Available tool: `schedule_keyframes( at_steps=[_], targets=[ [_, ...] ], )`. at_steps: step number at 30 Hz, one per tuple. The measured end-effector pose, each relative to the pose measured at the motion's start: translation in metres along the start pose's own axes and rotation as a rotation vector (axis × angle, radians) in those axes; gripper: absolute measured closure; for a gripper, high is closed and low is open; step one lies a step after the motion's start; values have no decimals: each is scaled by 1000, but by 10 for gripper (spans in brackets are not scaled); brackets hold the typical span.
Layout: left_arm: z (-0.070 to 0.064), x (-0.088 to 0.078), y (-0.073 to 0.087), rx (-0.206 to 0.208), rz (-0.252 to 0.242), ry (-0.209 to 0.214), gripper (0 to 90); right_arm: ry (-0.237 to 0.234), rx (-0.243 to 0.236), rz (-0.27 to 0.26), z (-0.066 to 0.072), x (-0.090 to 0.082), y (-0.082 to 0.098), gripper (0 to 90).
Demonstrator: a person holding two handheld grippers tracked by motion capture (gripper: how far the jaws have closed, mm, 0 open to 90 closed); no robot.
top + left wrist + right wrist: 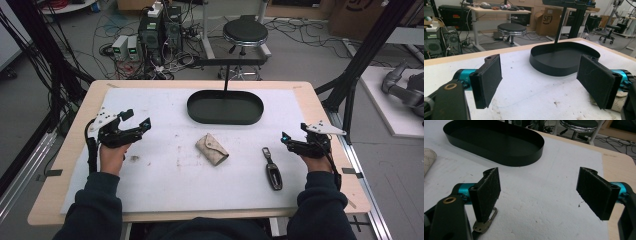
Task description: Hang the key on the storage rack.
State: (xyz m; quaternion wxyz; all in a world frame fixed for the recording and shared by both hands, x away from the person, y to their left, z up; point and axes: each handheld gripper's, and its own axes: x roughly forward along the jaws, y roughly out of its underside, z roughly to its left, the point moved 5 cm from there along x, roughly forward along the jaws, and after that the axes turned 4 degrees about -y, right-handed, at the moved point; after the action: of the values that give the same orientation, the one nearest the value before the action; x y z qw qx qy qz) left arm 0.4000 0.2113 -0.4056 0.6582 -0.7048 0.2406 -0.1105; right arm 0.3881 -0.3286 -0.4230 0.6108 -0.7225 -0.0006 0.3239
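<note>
A black oval tray (225,120) lies at the back centre of the white mat. A beige patterned pouch (211,149) rests in the middle of the mat, and a black key fob (272,170) lies to its right. My left gripper (136,124) hovers at the left of the mat, open and holding nothing. My right gripper (286,138) stands open at the right, just beyond the fob. In the left gripper view the left gripper (540,71) faces the tray (549,67). In the right gripper view the right gripper (539,182) is open over bare mat, with the fob's metal clasp (485,223) under its left jaw.
A thin black post (226,77) rises at the tray's far side and carries a crossbar. The white mat (165,185) covers most of the wooden table (50,200). A round stool (245,32) and cables stand on the floor behind the table.
</note>
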Motion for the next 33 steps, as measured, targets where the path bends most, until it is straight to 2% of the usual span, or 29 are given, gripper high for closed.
schedule_keyframes(
  at_steps=[5,8,11,14,21,25,27,29,31,33],
  targets=[
    [0,1,0,-3,0,-4,199,-1,-7,1,2,1,0,200],
    [1,1,1,-1,7,-12,200,7,1,-26,0,-3,-1,200],
    [1,1,1,0,5,-12,200,9,6,-31,-1,-3,-1,199],
    [1,2,1,-10,5,1,210,-10,-3,-3,3,-1,0,199],
    [-3,2,2,-3,15,20,210,-39,-17,28,15,-5,-2,205],
    [-3,1,3,-1,17,18,211,-33,-25,16,18,-7,-6,273],
    [-2,0,2,-6,14,9,210,-28,-7,-1,20,-11,-12,306],
    [0,0,3,-12,16,1,211,-45,30,0,24,-12,-15,325],
    [1,1,4,-11,24,0,210,-46,42,10,26,-13,-15,330],
    [1,2,5,-15,26,-1,210,-20,65,76,31,-18,-5,342]
  ],
)
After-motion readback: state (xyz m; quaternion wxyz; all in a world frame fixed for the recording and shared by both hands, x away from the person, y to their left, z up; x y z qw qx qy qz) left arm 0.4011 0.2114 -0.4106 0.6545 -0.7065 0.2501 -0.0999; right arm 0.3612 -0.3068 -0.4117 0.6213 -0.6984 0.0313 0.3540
